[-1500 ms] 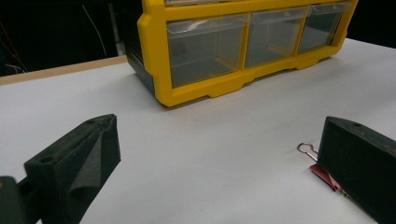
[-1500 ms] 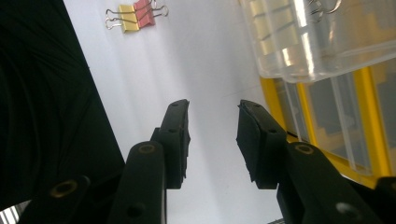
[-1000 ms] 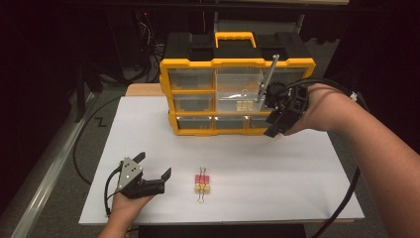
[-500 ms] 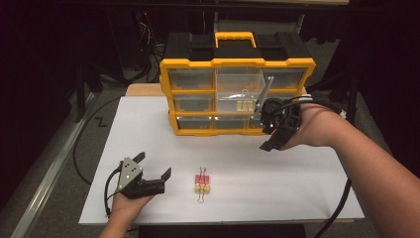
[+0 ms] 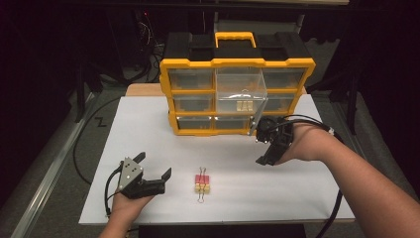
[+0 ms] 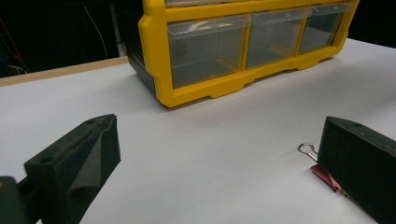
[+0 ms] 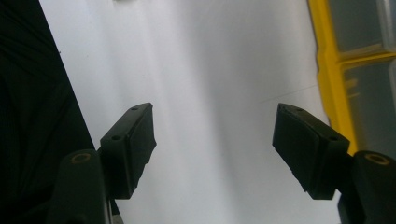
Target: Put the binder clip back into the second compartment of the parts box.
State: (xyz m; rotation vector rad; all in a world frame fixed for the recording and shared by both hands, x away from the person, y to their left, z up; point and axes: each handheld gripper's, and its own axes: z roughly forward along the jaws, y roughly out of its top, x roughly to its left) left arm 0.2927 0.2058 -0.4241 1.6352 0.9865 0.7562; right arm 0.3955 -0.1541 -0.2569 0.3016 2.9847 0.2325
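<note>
Where dark room meets white table [image 5: 148,129]: both claws, left [image 5: 154,166] and right [image 7: 212,140], open, empty.

My left tool [image 5: 156,172] and right tool [image 7: 215,144] are showing matt black plastic pads, slightly grainy. The tabletop [image 5: 148,129] is lying under a smooth white sheet, paper-like, giving off a soft sheen, with a bare wood edge [image 6: 60,72] peeking out. The organizer [image 5: 237,64] is gleaming in glossy yellow plastic, its drawers [image 6: 205,49] looking clear and smooth. The clips [image 5: 201,182] are showing thin bright wire handles.
</note>
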